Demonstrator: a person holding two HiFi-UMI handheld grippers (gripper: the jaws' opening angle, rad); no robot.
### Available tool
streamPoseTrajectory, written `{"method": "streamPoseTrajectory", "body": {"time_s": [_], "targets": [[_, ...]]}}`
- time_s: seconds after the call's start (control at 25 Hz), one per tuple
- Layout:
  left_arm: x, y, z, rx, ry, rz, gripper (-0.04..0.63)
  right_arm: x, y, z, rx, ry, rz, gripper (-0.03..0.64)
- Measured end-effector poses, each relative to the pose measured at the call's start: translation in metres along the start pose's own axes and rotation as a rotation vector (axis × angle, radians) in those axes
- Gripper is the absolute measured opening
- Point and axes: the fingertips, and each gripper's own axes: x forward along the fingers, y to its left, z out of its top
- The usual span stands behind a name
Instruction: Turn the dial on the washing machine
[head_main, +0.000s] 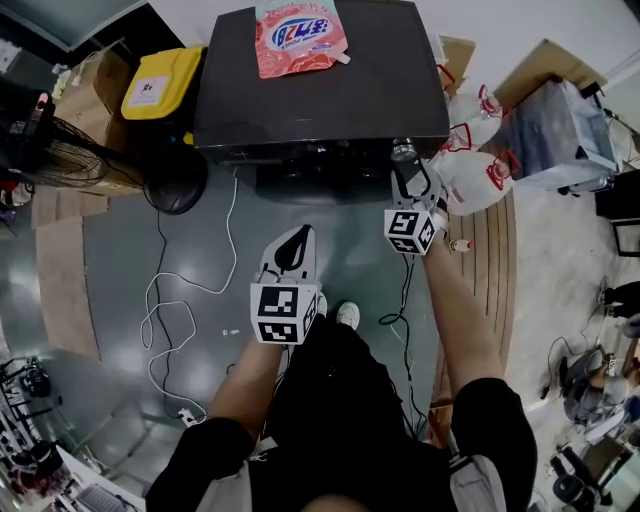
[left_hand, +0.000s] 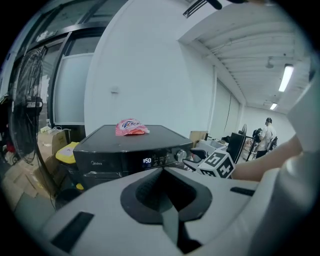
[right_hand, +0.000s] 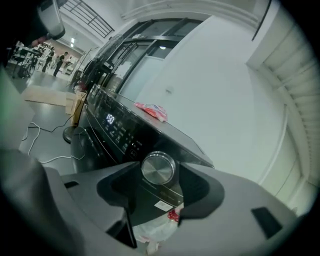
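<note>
A black washing machine (head_main: 320, 80) stands in front of me, its display (left_hand: 147, 161) lit. The round silver dial (right_hand: 158, 168) sits at the right end of the front panel; in the head view the dial (head_main: 403, 151) shows just below the lid's edge. My right gripper (right_hand: 157, 189) is up at the dial and open: the knob lies between the two dark pads (right_hand: 118, 189) with a gap on each side. The left gripper (head_main: 293, 250) hangs back over the floor, well short of the machine, with its jaws together and nothing in them.
A pink detergent bag (head_main: 300, 35) lies on the machine's lid. A yellow container (head_main: 160, 82) and a floor fan (head_main: 60, 160) stand to the left. White bags with red handles (head_main: 480, 170) lie to the right. A white cable (head_main: 160, 300) snakes over the floor.
</note>
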Motion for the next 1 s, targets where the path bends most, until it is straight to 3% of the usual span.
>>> {"method": "streamPoseTrajectory", "body": {"time_s": [0.16, 0.76, 1.0], "targets": [[0.007, 0.004, -0.015, -0.009, 0.025, 0.015, 0.009, 0.017, 0.005, -0.008, -0.043, -0.005, 0.003, 0.259], [0.014, 0.012, -0.018, 0.005, 0.049, 0.039, 0.009, 0.034, 0.002, -0.011, -0.027, -0.020, 0.002, 0.253], [0.016, 0.011, -0.018, 0.007, 0.052, 0.036, 0.009, 0.035, 0.004, -0.011, -0.106, -0.029, 0.009, 0.253]]}}
